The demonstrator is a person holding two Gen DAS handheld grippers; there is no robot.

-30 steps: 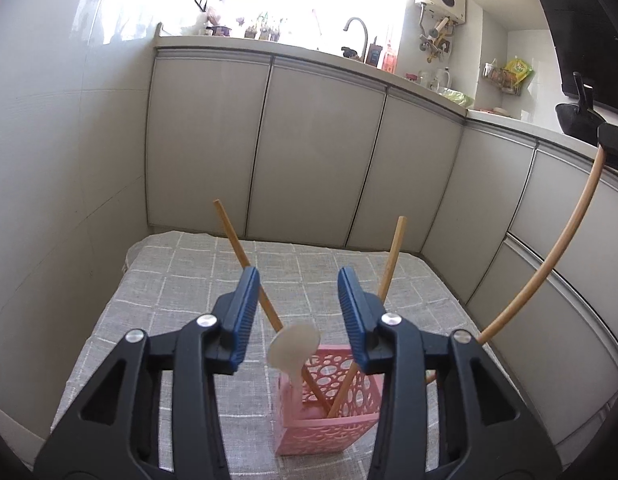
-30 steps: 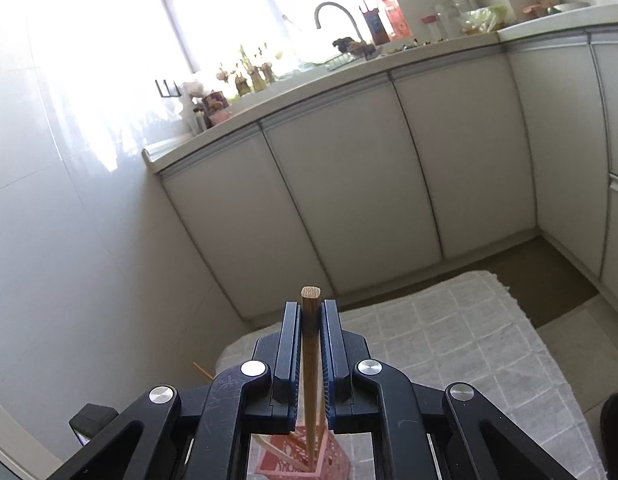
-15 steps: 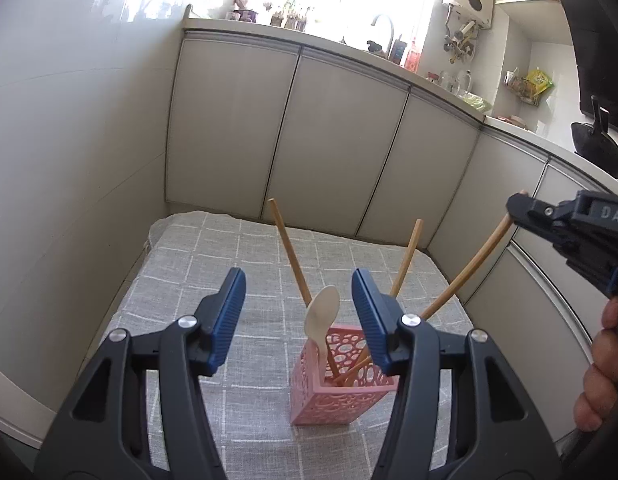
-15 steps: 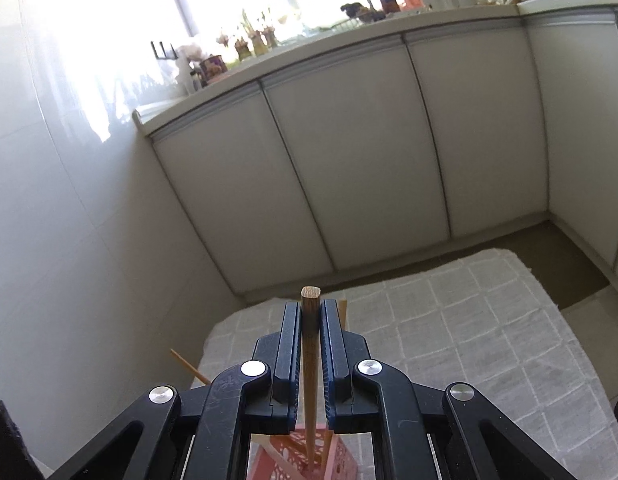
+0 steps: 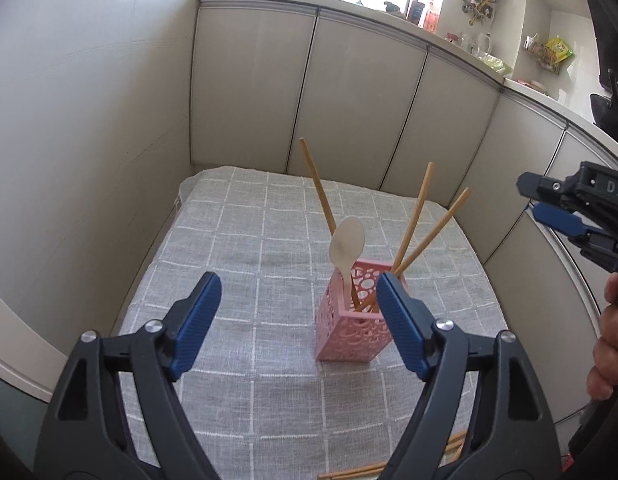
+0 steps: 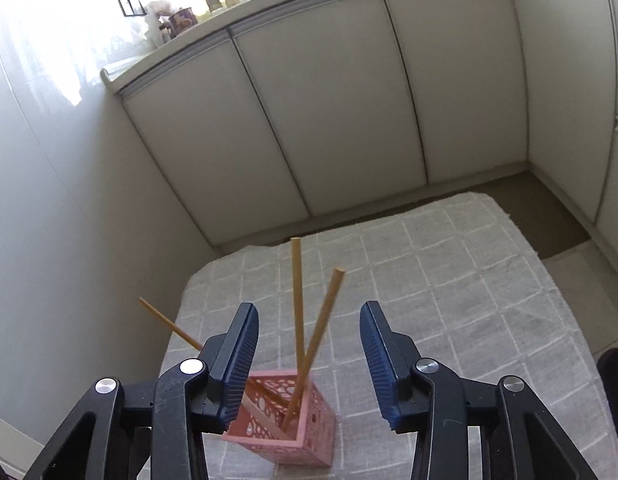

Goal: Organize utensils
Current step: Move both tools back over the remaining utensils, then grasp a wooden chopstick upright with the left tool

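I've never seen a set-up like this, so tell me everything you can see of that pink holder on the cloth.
The pink holder is a tall, square, open-topped box, seemingly plastic, its walls pierced with round holes of mixed sizes. It stands upright on the grey checked cloth, right of the middle in the left wrist view. Inside lean three wooden chopsticks, fanned outward, and a pale spoon with its bowl up. No gripper touches it, and more chopsticks lie on the cloth nearer the camera.

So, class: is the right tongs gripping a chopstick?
No: the right tongs are opening, pads clear of the chopsticks standing in the pink holder.
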